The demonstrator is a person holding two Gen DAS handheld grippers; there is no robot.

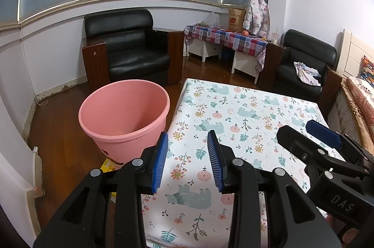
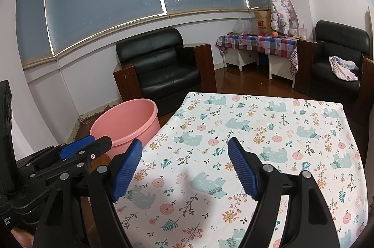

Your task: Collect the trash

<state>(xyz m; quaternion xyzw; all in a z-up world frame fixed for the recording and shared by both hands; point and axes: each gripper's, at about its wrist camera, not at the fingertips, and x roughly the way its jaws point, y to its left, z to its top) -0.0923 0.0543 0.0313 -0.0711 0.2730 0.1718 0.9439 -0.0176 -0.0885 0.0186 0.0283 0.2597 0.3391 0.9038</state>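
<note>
1. Black plastic linkages with round metal rivets fill the bottom of each wrist view; both tools are held low and level over the near edge of the table (image 2: 303,121), pointing across it toward the far wall.
2. Left gripper (image 1: 188,161) is released: its ribbed blue pads (image 1: 161,161) stand apart with only patterned cloth showing between them.
3. Right gripper (image 2: 184,168) is also released, its textured blue pads (image 2: 242,169) splayed wider, gripping nothing. In the left wrist view it appears to the right of the left claw, seen from the side and partly cut off by the frame.
4. Ahead of and below both claws, the table wears a smooth white cloth printed with teal bears, pink flowers and leaf sprigs.
5. Forward and to the left of the left claw, a round pink plastic bucket (image 1: 124,112) stands on the glossy brown wooden floor, just beside the table's left edge; its smooth inner wall is visible, but its bottom is hard to make out.
6. A yellow package (image 1: 108,165) lies at the bucket's base, mostly hidden behind the left claw's finger, so its print cannot be read.
7. Farther ahead, a black leather armchair (image 1: 133,47) with dark wooden sides sits against the wall.
</note>
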